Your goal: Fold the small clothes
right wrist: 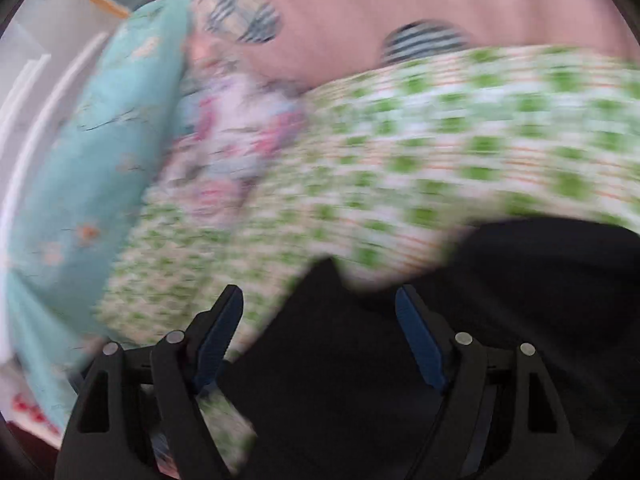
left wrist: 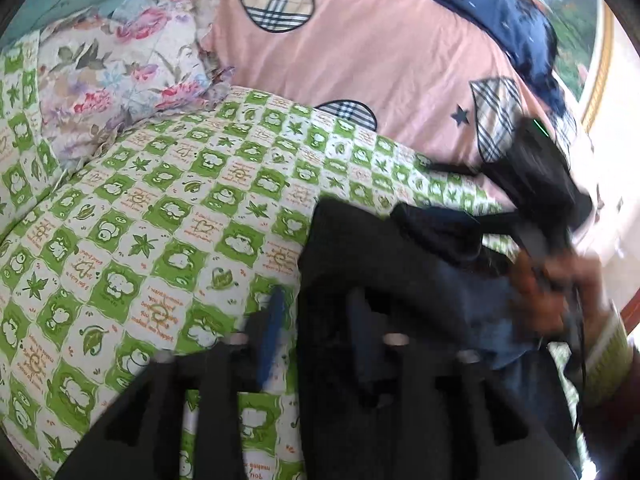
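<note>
A small black garment (left wrist: 384, 264) lies on the green-and-white checked bedsheet (left wrist: 160, 216). My left gripper (left wrist: 316, 320) has its fingers apart around the garment's left edge; the right finger is lost against the dark cloth. The right gripper's body (left wrist: 544, 184) shows at the right of this view, held by a hand. In the blurred right wrist view my right gripper (right wrist: 320, 308) is open, its blue-padded fingers (right wrist: 416, 332) over the black garment (right wrist: 480, 320), holding nothing.
A floral pillow (left wrist: 120, 80) and a teal pillow (right wrist: 100, 152) lie at the head of the bed. A pink quilt with plaid hearts (left wrist: 380, 52) and a navy blanket (left wrist: 500, 4) lie beyond the sheet (right wrist: 440, 140).
</note>
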A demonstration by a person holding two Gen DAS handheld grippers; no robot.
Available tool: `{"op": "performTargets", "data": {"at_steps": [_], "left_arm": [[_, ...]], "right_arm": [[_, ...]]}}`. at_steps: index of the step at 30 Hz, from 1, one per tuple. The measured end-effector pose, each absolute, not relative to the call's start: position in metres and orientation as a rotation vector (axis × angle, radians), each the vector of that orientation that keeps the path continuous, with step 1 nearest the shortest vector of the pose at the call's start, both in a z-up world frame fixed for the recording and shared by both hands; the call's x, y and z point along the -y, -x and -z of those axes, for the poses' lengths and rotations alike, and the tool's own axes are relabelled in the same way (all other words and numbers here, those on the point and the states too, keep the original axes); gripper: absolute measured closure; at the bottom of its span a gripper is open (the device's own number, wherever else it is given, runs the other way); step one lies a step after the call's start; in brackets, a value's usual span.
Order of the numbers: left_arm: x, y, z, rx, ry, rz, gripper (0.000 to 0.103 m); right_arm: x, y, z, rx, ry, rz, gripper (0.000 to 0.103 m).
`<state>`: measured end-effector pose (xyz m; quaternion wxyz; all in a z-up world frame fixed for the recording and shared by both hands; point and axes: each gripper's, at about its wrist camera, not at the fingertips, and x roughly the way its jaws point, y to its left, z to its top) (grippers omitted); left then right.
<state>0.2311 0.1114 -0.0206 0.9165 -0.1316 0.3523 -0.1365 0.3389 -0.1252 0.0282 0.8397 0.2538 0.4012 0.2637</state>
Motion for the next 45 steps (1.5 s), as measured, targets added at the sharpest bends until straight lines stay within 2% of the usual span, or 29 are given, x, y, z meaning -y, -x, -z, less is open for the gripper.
{"op": "performTargets", "data": {"at_steps": [2, 4, 6, 7, 8, 12, 13, 15, 16, 18, 21, 23, 28, 32, 35, 42, 45], "left_arm": [[-0.113, -0.241, 0.015, -0.723, 0.276, 0.265, 0.062], [-0.112, -0.251, 0.011, -0.73, 0.272, 0.242, 0.055], [-0.114, -0.262, 0.006, -0.724, 0.284, 0.241, 0.054], [-0.114, -0.269, 0.004, -0.729, 0.285, 0.243, 0.047], [-0.111, -0.277, 0.006, -0.748, 0.271, 0.243, 0.044], [-0.092, -0.299, 0.027, -0.863, 0.154, 0.215, 0.046], [-0.089, -0.297, 0.031, -0.871, 0.143, 0.221, 0.046], [-0.086, -0.292, 0.033, -0.868, 0.13, 0.226, 0.046], [-0.085, -0.289, 0.033, -0.862, 0.121, 0.221, 0.046], [-0.085, -0.287, 0.033, -0.862, 0.114, 0.22, 0.046], [-0.084, -0.284, 0.033, -0.863, 0.097, 0.218, 0.046], [-0.08, -0.281, 0.034, -0.864, 0.078, 0.216, 0.046], [-0.068, -0.264, 0.035, -0.874, 0.069, 0.295, 0.046], [-0.058, -0.236, 0.041, -0.872, -0.032, 0.339, 0.046], [-0.055, -0.223, 0.039, -0.861, -0.042, 0.397, 0.046], [-0.033, -0.208, 0.043, -0.836, -0.045, 0.421, 0.033], [-0.025, -0.207, 0.053, -0.855, -0.039, 0.313, 0.032]], "right_arm": [[0.161, -0.303, -0.029, -0.823, -0.53, -0.432, 0.023], [0.206, -0.264, -0.026, -0.776, -0.54, -0.28, 0.024], [0.245, -0.221, -0.018, -0.74, -0.581, -0.142, 0.025], [0.265, -0.209, -0.013, -0.743, -0.591, -0.099, 0.028], [0.274, -0.199, -0.008, -0.749, -0.598, -0.061, 0.03], [0.27, -0.19, 0.018, -0.849, -0.545, -0.034, 0.041], [0.266, -0.192, 0.024, -0.886, -0.507, -0.009, 0.045], [0.252, -0.199, 0.036, -0.947, -0.432, 0.042, 0.07], [0.249, -0.202, 0.038, -0.959, -0.424, 0.032, 0.091], [0.249, -0.2, 0.026, -0.914, -0.435, -0.011, 0.092], [0.246, -0.179, -0.027, -0.723, -0.388, -0.04, 0.092], [0.251, -0.167, -0.047, -0.659, -0.352, 0.002, 0.093], [0.281, -0.17, -0.007, -0.779, -0.429, 0.085, 0.092], [0.284, -0.166, 0.008, -0.786, -0.476, 0.05, 0.092], [0.28, -0.167, -0.003, -0.758, -0.471, 0.025, 0.092], [0.286, -0.161, -0.068, -0.576, -0.504, -0.06, 0.092], [0.289, -0.16, -0.093, -0.509, -0.525, -0.101, 0.092]]}}
